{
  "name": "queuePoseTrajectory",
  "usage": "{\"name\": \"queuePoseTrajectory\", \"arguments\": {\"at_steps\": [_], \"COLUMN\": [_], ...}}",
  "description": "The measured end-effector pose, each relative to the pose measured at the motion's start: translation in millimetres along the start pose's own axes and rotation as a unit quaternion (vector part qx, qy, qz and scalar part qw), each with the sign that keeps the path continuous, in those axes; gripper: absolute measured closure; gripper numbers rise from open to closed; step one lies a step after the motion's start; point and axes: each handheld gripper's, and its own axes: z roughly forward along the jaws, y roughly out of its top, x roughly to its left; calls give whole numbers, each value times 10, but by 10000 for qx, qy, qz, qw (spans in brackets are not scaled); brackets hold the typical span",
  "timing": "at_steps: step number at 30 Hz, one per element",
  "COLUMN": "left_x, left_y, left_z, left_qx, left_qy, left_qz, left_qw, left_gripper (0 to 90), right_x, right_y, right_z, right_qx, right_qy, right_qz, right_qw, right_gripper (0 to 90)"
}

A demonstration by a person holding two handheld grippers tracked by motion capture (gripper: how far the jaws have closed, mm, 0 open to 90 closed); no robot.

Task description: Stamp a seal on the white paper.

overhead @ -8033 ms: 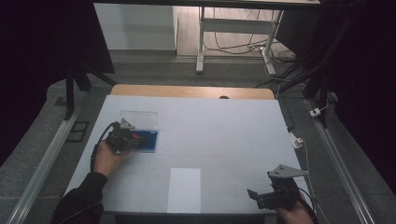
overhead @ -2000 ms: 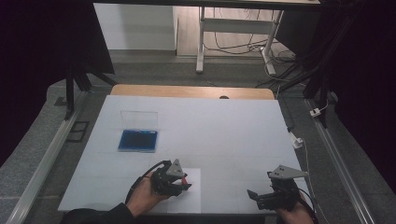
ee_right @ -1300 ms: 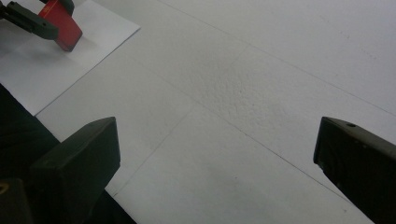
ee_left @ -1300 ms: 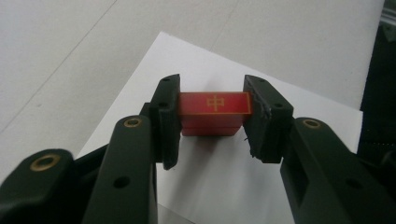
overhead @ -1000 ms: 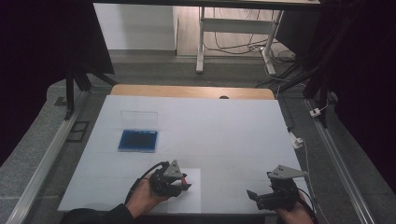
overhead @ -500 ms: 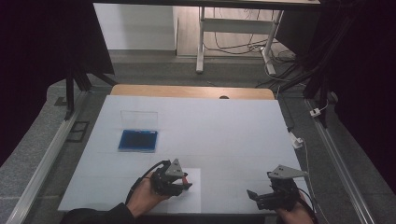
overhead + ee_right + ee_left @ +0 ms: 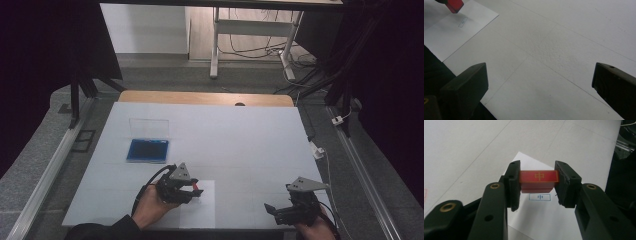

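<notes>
My left gripper is shut on a red stamp block with a gold character on its top face. It hangs just above a white paper sheet, right over a small printed box holding the same character. From above, the left gripper is at the paper's left edge, near the table's front. The red block and the box also sit at the top left of the right gripper view. My right gripper rests open at the front right, nothing between its jaws.
A blue stamp pad case with its clear lid raised lies on the white table at the left middle. A white plug and cable hang at the right edge. Metal rails flank the table.
Eight seconds ago my left gripper was at the blue case; it has since come to the paper. Over the last two seconds it has barely shifted. The right gripper has stayed put.
</notes>
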Motion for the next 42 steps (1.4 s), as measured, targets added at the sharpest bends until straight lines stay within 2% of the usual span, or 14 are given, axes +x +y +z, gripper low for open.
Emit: {"name": "queuePoseTrajectory", "arguments": {"at_steps": [25,42], "left_x": [304,575], "left_y": [-15,-107], "left_z": [-272,-434], "left_qx": [-141,-187], "left_qy": [385,746], "left_qz": [-375,-760], "left_qw": [9985,9941], "left_gripper": [580,579], "right_x": [1,2], "right_y": [-1,-1], "right_z": [-3,-3], "right_qx": [-14,-11], "right_qy": [1,0], "right_qz": [-14,-26], "right_qw": [10000,10000], "right_gripper": [7,7]}}
